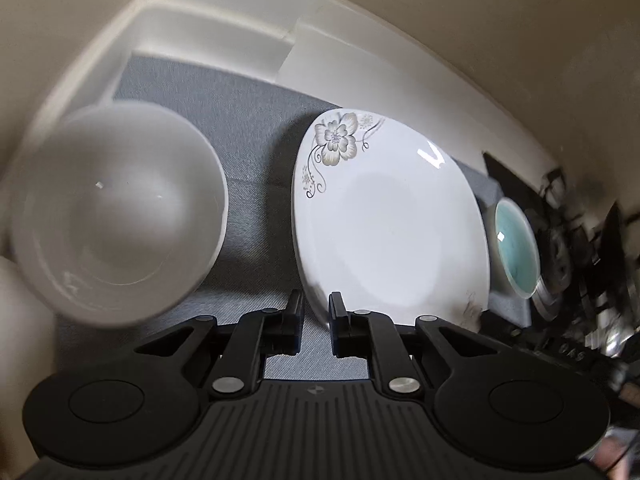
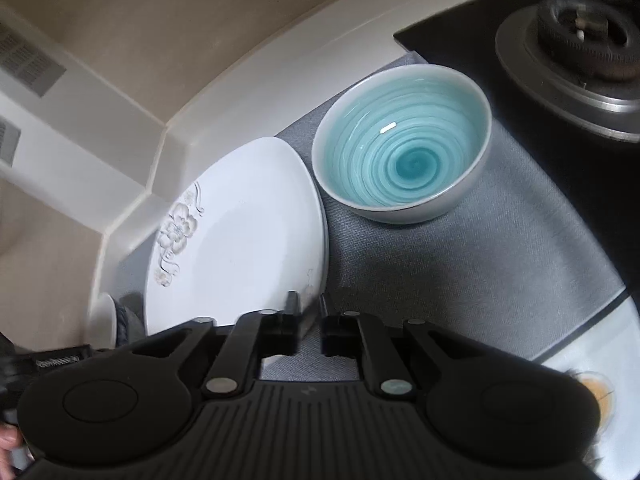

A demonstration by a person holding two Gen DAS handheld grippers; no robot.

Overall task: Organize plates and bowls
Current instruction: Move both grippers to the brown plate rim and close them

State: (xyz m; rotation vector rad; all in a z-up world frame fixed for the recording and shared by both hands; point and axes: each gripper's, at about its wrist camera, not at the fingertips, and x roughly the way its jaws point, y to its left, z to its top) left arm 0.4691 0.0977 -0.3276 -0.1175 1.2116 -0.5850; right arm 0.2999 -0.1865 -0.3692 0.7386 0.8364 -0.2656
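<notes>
A white plate with a grey flower print (image 1: pixel 384 224) lies on the grey mat (image 1: pixel 248 152). My left gripper (image 1: pixel 316 308) is shut on the plate's near rim, one finger each side. A white bowl (image 1: pixel 116 216) stands to its left. A teal bowl (image 1: pixel 516 244) sits right of the plate. In the right wrist view the flower plate (image 2: pixel 240 248) lies left of the teal spiral bowl (image 2: pixel 404 160). My right gripper (image 2: pixel 308 308) straddles the plate's near right rim with narrow jaws and seems to grip it.
A gas burner (image 2: pixel 580 40) on a black hob (image 2: pixel 440 40) is right of the mat (image 2: pixel 460 272). A white ledge (image 2: pixel 240 92) and beige wall run behind. Another white dish (image 1: pixel 20 340) shows at the left edge, and a patterned plate (image 2: pixel 600 392) at the lower right.
</notes>
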